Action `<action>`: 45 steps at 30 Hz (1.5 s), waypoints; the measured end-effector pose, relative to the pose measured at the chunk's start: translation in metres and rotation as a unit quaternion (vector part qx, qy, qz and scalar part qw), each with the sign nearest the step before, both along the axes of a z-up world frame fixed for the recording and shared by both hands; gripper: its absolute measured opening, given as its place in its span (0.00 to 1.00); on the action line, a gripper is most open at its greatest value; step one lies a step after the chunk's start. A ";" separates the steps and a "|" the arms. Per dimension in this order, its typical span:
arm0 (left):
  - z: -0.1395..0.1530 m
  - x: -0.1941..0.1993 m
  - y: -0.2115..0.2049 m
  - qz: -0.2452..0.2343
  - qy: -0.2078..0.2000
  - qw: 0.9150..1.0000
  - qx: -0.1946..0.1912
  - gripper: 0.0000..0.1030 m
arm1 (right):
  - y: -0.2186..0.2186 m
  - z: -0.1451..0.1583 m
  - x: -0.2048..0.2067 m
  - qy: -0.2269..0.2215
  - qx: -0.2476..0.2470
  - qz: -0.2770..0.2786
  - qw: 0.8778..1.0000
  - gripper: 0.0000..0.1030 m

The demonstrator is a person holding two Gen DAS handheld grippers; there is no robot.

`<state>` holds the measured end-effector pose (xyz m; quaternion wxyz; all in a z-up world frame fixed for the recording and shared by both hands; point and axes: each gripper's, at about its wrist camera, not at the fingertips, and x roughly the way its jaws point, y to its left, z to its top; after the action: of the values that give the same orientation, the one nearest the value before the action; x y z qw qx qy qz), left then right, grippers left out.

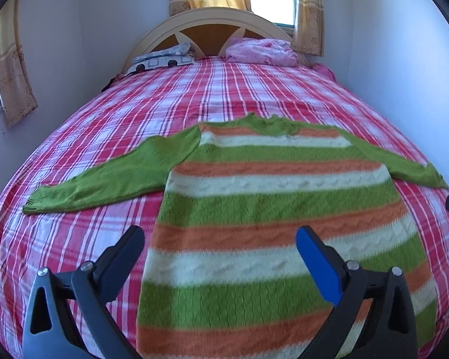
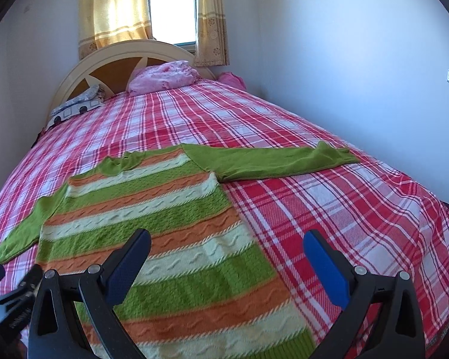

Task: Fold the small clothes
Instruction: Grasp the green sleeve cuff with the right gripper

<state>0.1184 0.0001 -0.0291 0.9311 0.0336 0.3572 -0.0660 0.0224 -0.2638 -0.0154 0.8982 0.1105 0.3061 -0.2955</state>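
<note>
So there's this little striped sweater (image 1: 272, 209) (green, orange and cream bands, cable knit) lying flat on the bed (image 1: 104, 137), spread across the near half of it, collar pointing toward 12 o'clock at the headboard (image 1: 212, 18). Both plain green sleeves are stretched straight out, one toward 9 o'clock (image 1: 104, 176) and the other toward 3 o'clock (image 2: 272, 160), resting on the red-and-white plaid cover.

The left gripper (image 1: 221, 248) hangs over the lower body of the sweater with its jaws spread wide, nothing between them. The right gripper (image 2: 227, 251) is the same deal, jaws wide apart and empty, sitting above the sweater's right-hand edge where knit meets plaid. Can't tell if either one is actually touching the fabric.

Further out, up at the head end there's a crumpled pink bundle (image 1: 260, 48) around 1 o'clock and a patterned pillow (image 1: 161, 59) around 11. Behind the headboard is a bright window (image 2: 172, 10) with yellow curtains (image 2: 113, 9).
</note>
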 end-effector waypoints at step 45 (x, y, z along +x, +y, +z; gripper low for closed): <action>-0.093 0.144 0.039 0.121 0.103 0.986 -0.043 1.00 | -0.403 -0.088 0.063 0.031 0.160 -0.275 0.947 0.48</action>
<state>0.2621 0.0387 -0.1217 0.8912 -0.0570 0.4491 0.0282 0.0858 -0.6664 -0.1034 0.7425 0.3237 0.3349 -0.4814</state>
